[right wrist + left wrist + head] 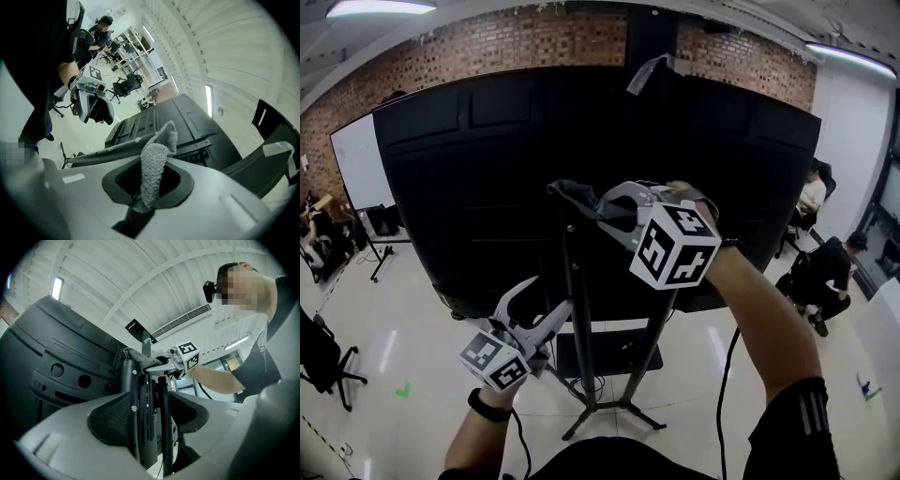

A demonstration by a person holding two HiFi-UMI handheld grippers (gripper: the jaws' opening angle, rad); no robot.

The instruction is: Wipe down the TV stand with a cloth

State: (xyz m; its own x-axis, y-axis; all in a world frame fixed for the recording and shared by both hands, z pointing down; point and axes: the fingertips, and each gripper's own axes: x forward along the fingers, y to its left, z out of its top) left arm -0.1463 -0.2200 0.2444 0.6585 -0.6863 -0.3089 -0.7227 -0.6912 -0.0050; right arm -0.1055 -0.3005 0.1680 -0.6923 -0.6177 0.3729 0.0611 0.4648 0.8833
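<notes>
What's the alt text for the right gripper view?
The right hand-held gripper pinches a grey textured cloth, and the cloth's top end lies against a black stand pole. Behind them are the TV's black back and a white ceiling. The left hand-held gripper shows at upper left.

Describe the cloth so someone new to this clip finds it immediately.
At the big black TV's back rises a black metal stand. At its upright's top, the right hand-held gripper pinches the cloth: grey, nubby, the only soft thing among hard bars.
</notes>
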